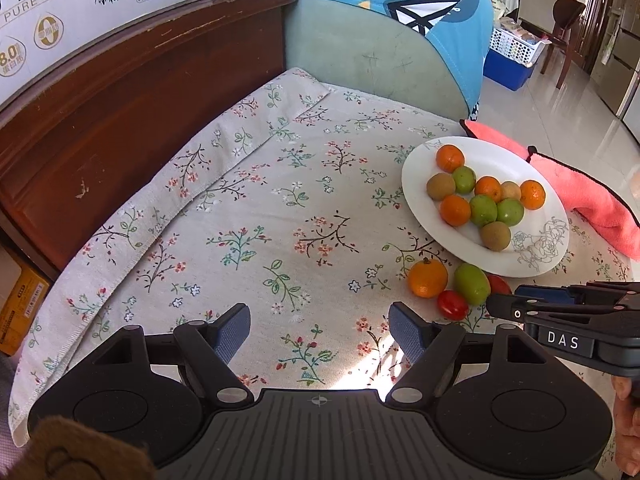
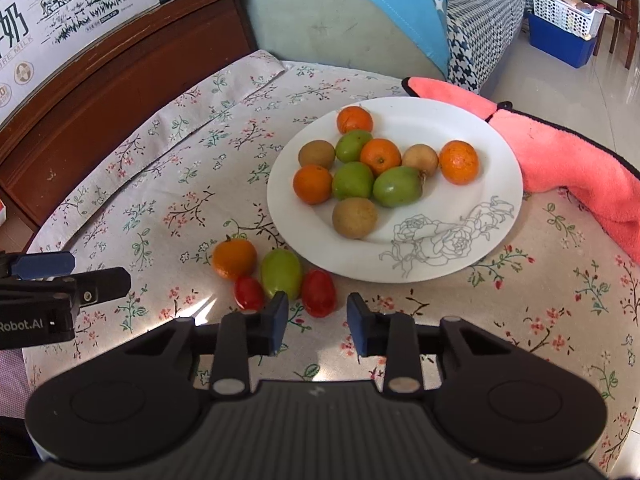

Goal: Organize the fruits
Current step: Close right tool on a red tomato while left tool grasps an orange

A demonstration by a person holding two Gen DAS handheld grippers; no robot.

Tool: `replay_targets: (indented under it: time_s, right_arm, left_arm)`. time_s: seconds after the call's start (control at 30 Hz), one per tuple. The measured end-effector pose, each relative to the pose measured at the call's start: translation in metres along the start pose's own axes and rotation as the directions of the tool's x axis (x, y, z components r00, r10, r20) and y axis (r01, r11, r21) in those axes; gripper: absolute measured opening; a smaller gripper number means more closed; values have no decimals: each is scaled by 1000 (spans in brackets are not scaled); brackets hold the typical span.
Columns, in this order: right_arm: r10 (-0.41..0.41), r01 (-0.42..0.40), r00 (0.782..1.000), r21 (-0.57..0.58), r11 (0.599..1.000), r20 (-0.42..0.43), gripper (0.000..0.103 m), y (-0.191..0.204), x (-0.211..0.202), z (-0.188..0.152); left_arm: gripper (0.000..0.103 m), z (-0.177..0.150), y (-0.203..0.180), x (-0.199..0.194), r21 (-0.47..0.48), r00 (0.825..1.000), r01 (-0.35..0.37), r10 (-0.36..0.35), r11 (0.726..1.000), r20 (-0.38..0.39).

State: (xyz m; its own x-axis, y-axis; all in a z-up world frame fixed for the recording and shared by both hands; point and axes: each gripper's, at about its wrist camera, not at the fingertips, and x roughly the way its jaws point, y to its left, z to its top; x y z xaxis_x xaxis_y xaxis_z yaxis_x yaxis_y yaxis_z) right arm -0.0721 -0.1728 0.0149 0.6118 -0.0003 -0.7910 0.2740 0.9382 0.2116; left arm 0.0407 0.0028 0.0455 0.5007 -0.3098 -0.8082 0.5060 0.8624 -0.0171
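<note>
A white plate [image 2: 460,256] with a drawn rose holds several oranges, green fruits and brown fruits; it also shows in the left wrist view [image 1: 424,216]. In front of it on the floral cloth lie an orange [image 2: 234,259], a green fruit [image 2: 281,273] and two red cherry tomatoes [image 2: 249,293] [image 2: 318,293]. My right gripper [image 2: 318,322] is open and empty, its fingers either side of the nearer tomato, just short of it. My left gripper [image 1: 320,334] is open and empty over bare cloth, left of the loose fruits [image 1: 427,278].
A pink towel [image 2: 560,168] lies right of the plate. A dark wooden cabinet [image 1: 120,112] with a milk carton box on top stands to the left. A green sofa arm [image 2: 328,24] with blue cloth is behind the table.
</note>
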Motion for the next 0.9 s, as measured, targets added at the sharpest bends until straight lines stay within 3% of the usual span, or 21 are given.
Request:
replay_targets:
  time_s: [0.23, 0.57, 0.9]
  right_arm:
    - [-4, 4, 1000, -20, 1000, -7, 20, 4, 8, 0]
    - [14, -15, 1000, -15, 1000, -25, 19, -2, 0, -3]
    - [16, -16, 999, -3, 1000, -42, 19, -13, -10, -8]
  left_arm:
    - [77, 2, -4, 7, -8, 1000, 17, -17, 1000, 3]
    - [77, 2, -17, 18, 10, 997, 69, -70, 998, 45]
    - [74, 7, -33, 35, -43, 990, 123, -120, 991, 67]
